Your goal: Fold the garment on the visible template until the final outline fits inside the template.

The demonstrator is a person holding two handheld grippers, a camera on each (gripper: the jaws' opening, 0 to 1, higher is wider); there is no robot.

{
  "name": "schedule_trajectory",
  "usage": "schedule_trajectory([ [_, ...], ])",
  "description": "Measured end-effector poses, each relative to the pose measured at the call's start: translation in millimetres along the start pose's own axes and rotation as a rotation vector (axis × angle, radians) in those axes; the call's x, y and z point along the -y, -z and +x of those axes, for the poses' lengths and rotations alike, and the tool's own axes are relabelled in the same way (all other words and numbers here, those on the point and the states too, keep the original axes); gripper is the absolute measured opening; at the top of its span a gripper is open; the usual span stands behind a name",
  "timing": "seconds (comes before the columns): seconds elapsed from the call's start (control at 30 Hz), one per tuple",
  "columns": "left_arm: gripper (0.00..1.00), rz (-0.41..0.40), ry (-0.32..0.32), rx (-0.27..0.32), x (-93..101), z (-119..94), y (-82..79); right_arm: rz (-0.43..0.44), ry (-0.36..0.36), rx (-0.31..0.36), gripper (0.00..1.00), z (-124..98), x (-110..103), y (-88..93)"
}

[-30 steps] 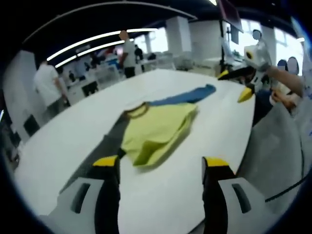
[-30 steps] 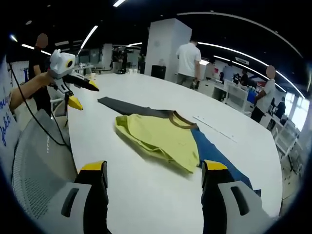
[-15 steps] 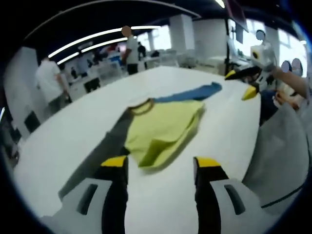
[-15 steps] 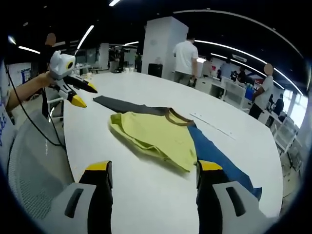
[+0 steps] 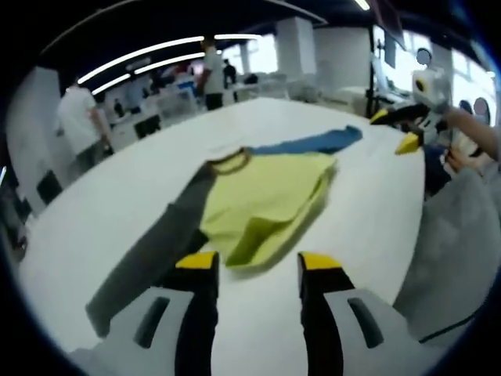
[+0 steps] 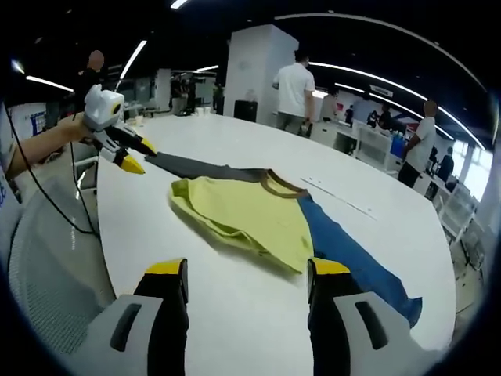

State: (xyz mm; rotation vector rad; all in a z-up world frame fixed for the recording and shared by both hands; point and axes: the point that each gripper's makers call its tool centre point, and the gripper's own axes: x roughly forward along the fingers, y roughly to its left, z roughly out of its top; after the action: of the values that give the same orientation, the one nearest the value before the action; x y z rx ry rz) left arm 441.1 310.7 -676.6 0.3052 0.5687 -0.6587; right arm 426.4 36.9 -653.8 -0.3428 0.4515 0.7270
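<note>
A long-sleeved shirt lies on the white table [image 5: 86,211]. Its yellow-green body [image 5: 266,205] is folded over on itself, with a brown collar [image 5: 228,160]. A grey sleeve [image 5: 149,251] stretches toward me in the left gripper view, and a blue sleeve [image 5: 313,143] runs off at the far side. My left gripper [image 5: 257,263] hovers open just short of the yellow hem, holding nothing. In the right gripper view the yellow body [image 6: 239,213] lies ahead, with the blue sleeve [image 6: 352,254] on the right. My right gripper [image 6: 247,270] is open and holds nothing. The left gripper [image 6: 119,146] hangs over the grey sleeve's [image 6: 188,166] end.
The right gripper [image 5: 407,129], held by a person's hand, hangs over the table's far right edge. A grey mesh chair [image 6: 43,251] stands at the table's edge. A thin pale strip [image 6: 338,201] lies on the table beyond the collar. Several people stand by desks and a white pillar [image 6: 252,74].
Both views have come closer to the shirt. The left gripper's jaws stand nearer each other than before. In the right gripper view the left gripper has come nearer the grey sleeve.
</note>
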Motion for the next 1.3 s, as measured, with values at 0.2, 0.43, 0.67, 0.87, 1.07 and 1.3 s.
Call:
schedule_trajectory([
  [0.2, 0.28, -0.023, 0.004, -0.010, -4.9, 8, 1.9, 0.000, 0.011, 0.004, 0.59, -2, 0, -0.6],
  [0.43, 0.24, -0.011, 0.003, -0.031, -10.6, 19, 6.3, 0.003, 0.009, -0.003, 0.58, -3, -3, 1.4],
  [0.67, 0.22, 0.009, -0.010, -0.087, -20.0, 32, 21.6, 0.006, 0.009, -0.004, 0.58, -4, -5, 0.9],
  [0.87, 0.21, -0.015, -0.025, -0.102, -26.9, 39, 27.6, 0.008, 0.012, -0.009, 0.58, -5, -5, 2.5],
  [1.07, 0.21, -0.037, -0.041, -0.108, -32.6, 48, 28.7, 0.009, 0.011, -0.012, 0.58, -4, -5, 3.4],
  [1.3, 0.19, -0.072, -0.041, -0.129, -33.8, 59, 37.2, 0.015, 0.016, -0.010, 0.58, -5, -3, 3.7],
])
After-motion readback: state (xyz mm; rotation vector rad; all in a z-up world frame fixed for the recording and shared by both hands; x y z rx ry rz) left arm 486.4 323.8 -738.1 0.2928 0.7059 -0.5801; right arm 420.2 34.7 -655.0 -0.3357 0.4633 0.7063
